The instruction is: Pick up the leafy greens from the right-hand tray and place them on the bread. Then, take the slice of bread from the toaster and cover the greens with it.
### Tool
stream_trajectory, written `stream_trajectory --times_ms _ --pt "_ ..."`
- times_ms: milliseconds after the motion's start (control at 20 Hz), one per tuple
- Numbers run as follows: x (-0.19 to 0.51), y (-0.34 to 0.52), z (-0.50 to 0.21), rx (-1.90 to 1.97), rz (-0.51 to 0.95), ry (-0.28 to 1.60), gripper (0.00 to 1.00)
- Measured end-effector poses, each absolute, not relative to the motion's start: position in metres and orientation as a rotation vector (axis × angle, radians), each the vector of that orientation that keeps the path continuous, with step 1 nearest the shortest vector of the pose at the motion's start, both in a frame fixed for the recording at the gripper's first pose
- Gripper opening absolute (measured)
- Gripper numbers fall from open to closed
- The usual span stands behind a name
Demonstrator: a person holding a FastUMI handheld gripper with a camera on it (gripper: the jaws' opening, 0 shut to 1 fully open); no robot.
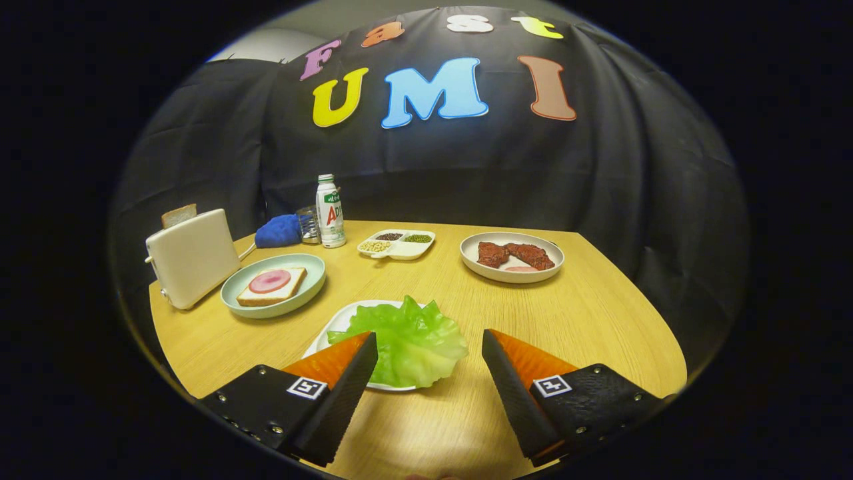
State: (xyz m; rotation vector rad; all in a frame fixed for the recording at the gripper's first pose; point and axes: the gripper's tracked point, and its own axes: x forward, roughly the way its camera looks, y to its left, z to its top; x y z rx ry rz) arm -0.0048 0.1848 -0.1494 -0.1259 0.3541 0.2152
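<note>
One leafy greens (pixel 406 340) leaf sits on its tray (pixel 336 325), just ahead of the spread, empty jaws of the gripper (pixel 430 353). Looks light, floppy, probably slick; pinch a ruffled edge. Target bread (pixel 272 286) on plate (pixel 303 301) beside toaster (pixel 192 257).

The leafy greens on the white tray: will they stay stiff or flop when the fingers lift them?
The leafy greens look thin and ruffled, so they probably flop and weigh little. Their glossy surface may slip. The gripper is open, the greens between its fingers, over the white tray.
</note>
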Motion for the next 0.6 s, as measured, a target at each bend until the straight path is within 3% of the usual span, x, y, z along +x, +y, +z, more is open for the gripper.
stream_trajectory --times_ms 200,250,300,350,400,450,600 --pt "0.000 0.191 -0.164 -0.154 0.222 0.405 0.96" --pt "0.001 0.188 -0.164 -0.161 0.212 0.410 0.76" --pt "0.005 0.187 -0.163 -0.168 0.200 0.402 0.68" --pt "0.003 0.188 -0.159 -0.162 0.213 0.400 0.42" --pt "0.003 0.194 -0.164 -0.143 0.234 0.411 0.34" --pt "0.002 0.200 -0.169 -0.129 0.270 0.429 0.18" --pt "-0.003 0.206 -0.168 -0.163 0.320 0.427 0.18"
